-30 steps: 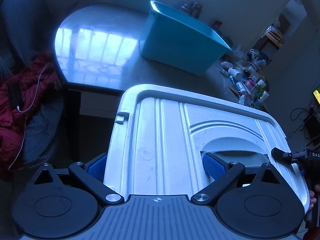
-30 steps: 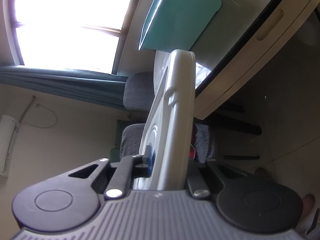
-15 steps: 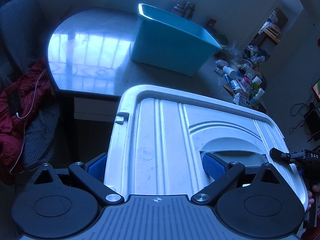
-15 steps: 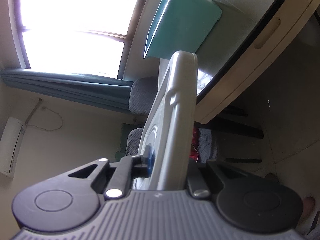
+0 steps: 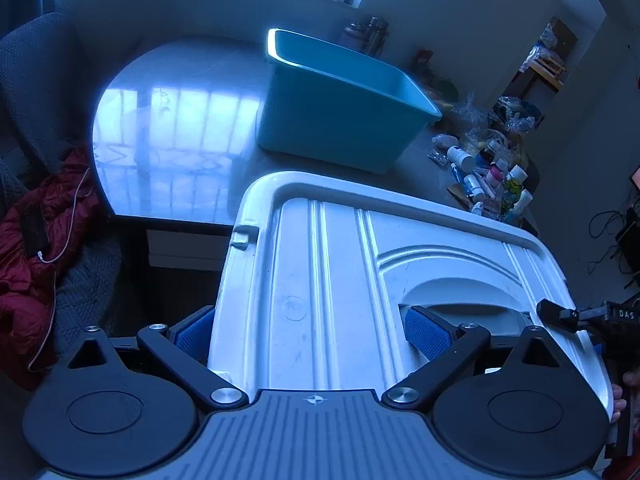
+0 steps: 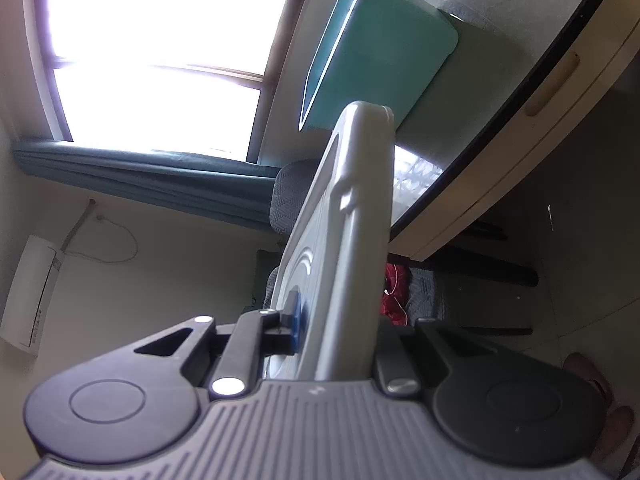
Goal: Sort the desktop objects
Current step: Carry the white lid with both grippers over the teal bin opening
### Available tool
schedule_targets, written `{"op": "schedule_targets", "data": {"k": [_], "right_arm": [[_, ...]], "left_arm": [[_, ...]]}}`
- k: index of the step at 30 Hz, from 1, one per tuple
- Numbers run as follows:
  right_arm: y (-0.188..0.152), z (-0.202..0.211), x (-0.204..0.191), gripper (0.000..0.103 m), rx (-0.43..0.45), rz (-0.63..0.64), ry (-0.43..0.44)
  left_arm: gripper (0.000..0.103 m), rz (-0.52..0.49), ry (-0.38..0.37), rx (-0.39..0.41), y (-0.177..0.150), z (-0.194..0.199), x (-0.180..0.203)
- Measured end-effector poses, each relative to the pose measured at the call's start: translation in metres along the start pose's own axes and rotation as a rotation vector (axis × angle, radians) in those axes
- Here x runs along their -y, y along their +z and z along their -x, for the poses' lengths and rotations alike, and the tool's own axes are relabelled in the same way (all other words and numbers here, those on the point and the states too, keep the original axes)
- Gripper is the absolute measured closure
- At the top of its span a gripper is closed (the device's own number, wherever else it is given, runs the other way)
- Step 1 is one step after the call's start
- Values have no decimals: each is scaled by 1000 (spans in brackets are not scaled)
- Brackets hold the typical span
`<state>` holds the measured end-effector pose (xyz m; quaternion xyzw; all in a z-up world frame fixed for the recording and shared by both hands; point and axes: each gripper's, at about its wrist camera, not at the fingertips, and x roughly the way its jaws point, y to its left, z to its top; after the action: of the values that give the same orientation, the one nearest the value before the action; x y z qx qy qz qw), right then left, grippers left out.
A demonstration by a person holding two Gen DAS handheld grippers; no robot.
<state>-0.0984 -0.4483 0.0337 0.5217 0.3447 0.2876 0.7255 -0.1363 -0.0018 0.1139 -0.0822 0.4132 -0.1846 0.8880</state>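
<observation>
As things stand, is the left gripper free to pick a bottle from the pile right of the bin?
Probably not: the left gripper is shut on the white lid, also held by the right gripper. The bottles lie beyond it.

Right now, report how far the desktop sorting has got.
Done: nothing sorted shows; what can be seen inside the teal bin looks empty. In hand: the white lid is gripped by both the left gripper and the right gripper, held off the desk. Left: the pile of bottles and tubes lies unsorted beside the bin.
</observation>
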Motion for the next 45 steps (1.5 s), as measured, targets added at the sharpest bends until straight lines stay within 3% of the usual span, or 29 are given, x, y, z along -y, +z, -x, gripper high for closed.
{"op": "schedule_targets", "data": {"k": [20, 45], "right_arm": [[35, 13, 9, 88, -10, 3, 40], [165, -65, -3, 87, -168, 34, 99]], "left_arm": [[4, 4, 40, 25, 24, -13, 47], [4, 123, 159, 74, 136, -58, 53]]}}
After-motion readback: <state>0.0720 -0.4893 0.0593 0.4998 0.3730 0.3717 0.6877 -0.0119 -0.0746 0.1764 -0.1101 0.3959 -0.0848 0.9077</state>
